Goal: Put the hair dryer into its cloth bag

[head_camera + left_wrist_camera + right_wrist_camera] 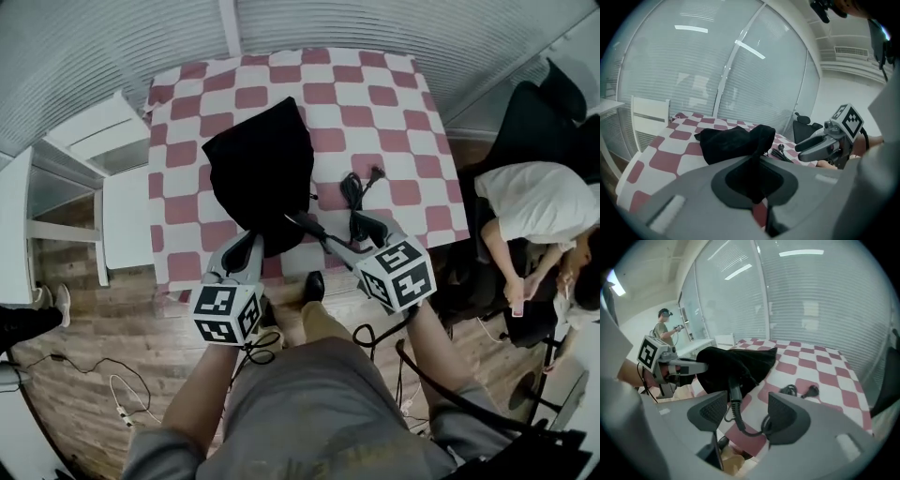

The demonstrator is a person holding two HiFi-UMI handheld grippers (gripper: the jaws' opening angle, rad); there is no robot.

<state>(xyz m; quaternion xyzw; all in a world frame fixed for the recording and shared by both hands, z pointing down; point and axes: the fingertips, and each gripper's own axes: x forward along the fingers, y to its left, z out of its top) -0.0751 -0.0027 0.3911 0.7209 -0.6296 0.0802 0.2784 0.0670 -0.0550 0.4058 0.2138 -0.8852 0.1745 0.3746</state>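
Here the left claw (752, 182) is clenched on the near edge of the cloth bag (733, 143). The right claw (747, 411) stands released, with the cord (743, 430) running loose between its jaws. Just ahead, the hair dryer (734, 390) pokes handle-first from the bag. Beyond, the plug (812, 391) lies on the checkered worktop (820, 366).

The cloth bag (261, 173) swallows my hair dryer's (734, 389) head (only handle and cord poke out); the cord's loop ducks behind my right gripper's (745, 411) jaw.
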